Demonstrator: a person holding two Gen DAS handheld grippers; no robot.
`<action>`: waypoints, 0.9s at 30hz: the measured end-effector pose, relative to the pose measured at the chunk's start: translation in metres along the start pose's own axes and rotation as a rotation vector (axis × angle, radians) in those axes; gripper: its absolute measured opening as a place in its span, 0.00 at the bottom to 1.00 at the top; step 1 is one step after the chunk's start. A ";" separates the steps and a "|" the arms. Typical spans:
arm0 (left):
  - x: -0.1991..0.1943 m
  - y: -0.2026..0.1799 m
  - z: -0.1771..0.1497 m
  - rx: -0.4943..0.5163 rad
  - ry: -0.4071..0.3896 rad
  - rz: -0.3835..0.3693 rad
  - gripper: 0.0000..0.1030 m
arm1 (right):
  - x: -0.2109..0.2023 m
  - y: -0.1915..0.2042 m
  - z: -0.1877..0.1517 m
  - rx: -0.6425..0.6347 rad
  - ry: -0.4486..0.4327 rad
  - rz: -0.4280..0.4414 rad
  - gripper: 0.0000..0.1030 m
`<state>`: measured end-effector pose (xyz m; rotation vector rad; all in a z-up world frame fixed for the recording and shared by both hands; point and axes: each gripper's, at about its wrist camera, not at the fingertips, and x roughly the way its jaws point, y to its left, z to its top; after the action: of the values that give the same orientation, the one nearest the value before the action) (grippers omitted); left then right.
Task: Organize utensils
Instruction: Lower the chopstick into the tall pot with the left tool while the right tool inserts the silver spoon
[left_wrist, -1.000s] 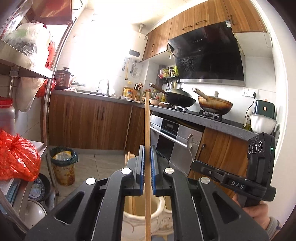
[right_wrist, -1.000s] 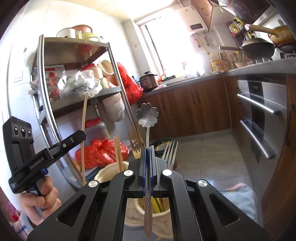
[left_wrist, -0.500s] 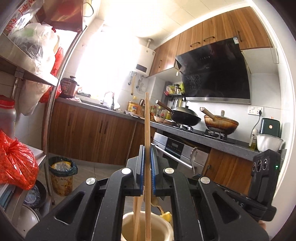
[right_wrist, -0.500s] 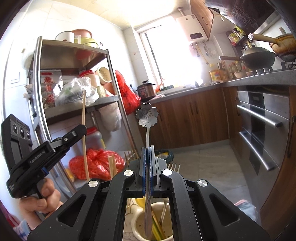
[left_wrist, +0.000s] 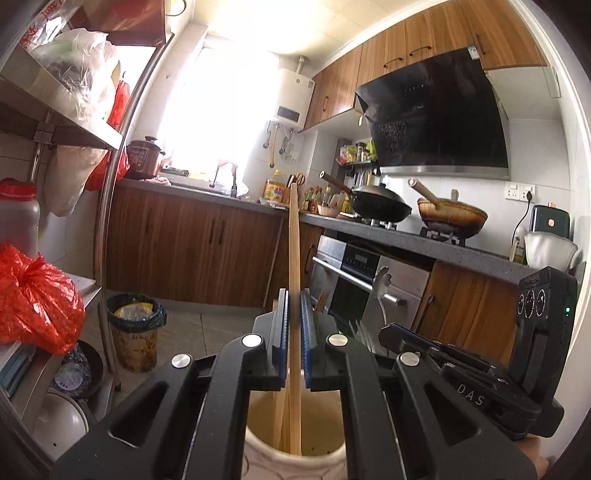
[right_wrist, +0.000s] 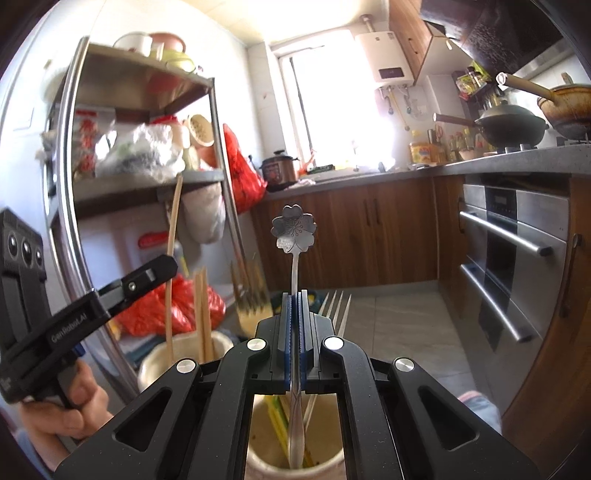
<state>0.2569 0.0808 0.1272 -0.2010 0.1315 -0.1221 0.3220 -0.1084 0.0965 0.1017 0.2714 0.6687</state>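
In the left wrist view the left gripper (left_wrist: 293, 314) sits at lower centre, its blue-padded jaws drawn narrow and pinching a long pale wooden chopstick (left_wrist: 293, 258). The chopstick stands almost upright between the pads: its top reaches to mid-frame against the dark wood cabinets, and its lower end drops past the jaws into the cream ceramic utensil jar (left_wrist: 295, 454) at the bottom edge, beside other wooden sticks already standing there.

In the right wrist view the right gripper (right_wrist: 294, 317) is likewise at lower centre, jaws pressed together on the thin stem of a silver metal spoon with a flower-shaped end (right_wrist: 294, 230). The flower end rises above the fingers at centre frame; the stem runs down between the pads and into a second cream ceramic jar (right_wrist: 295, 461) directly below, among forks and yellow-green utensils.

At the left of that view the person's hand (right_wrist: 62, 406) grips the other tool's handle, its chopstick over the neighbouring jar.
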 end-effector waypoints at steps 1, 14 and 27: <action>-0.002 0.000 -0.004 0.006 0.018 0.008 0.06 | -0.001 0.001 -0.004 -0.003 0.008 -0.001 0.04; 0.002 -0.012 -0.020 0.087 0.149 0.053 0.06 | 0.006 0.009 -0.029 -0.049 0.120 -0.027 0.04; 0.013 -0.009 -0.026 0.101 0.220 0.096 0.07 | 0.009 0.011 -0.032 -0.064 0.145 -0.044 0.06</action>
<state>0.2645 0.0656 0.1021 -0.0793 0.3529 -0.0551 0.3130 -0.0938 0.0656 -0.0141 0.3905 0.6413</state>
